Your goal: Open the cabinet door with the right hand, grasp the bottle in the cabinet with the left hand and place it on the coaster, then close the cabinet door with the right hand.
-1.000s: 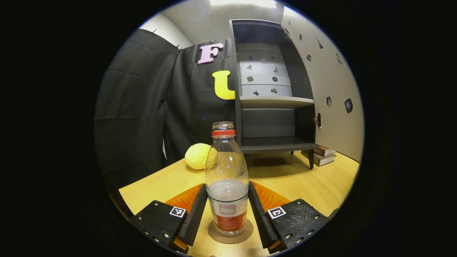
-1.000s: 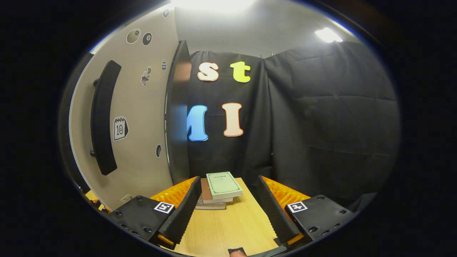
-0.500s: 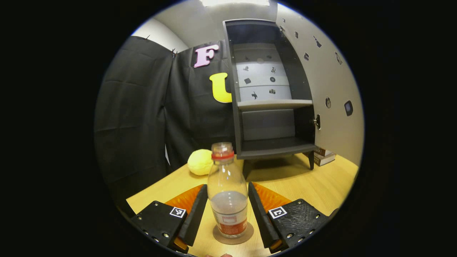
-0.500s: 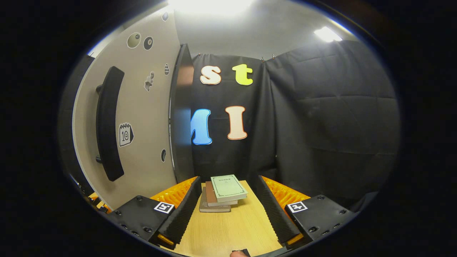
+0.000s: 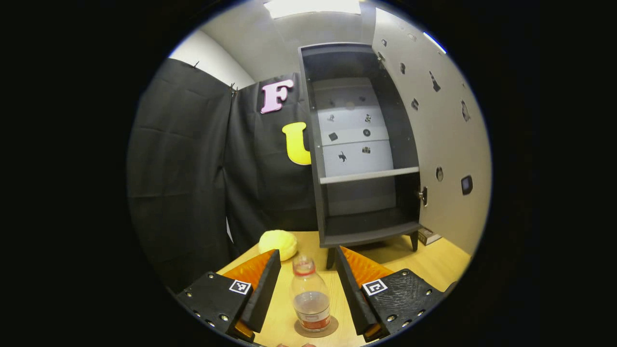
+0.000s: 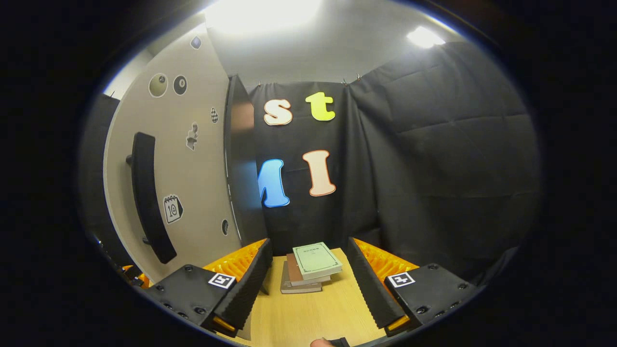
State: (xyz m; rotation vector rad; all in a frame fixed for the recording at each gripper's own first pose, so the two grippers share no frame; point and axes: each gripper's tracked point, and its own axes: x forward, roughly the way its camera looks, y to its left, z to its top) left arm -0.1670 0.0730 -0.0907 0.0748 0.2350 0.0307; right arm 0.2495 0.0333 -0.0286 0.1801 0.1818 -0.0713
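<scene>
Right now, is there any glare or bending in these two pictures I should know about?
Left gripper view: the cabinet sides bow from the fisheye, and the bottle stays sharp. Right gripper view: ceiling lights blow out white at top, and the cabinet door curves strongly.

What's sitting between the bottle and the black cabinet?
Nothing sits there. In the left gripper view the bottle stands on its coaster, and only bare table runs to the cabinet. The yellow ball lies off to the left.

Left gripper (image 5: 303, 289), right gripper (image 6: 308, 284): black screw-studded housings beside fingers, each topped with square black-and-white marker.
</scene>
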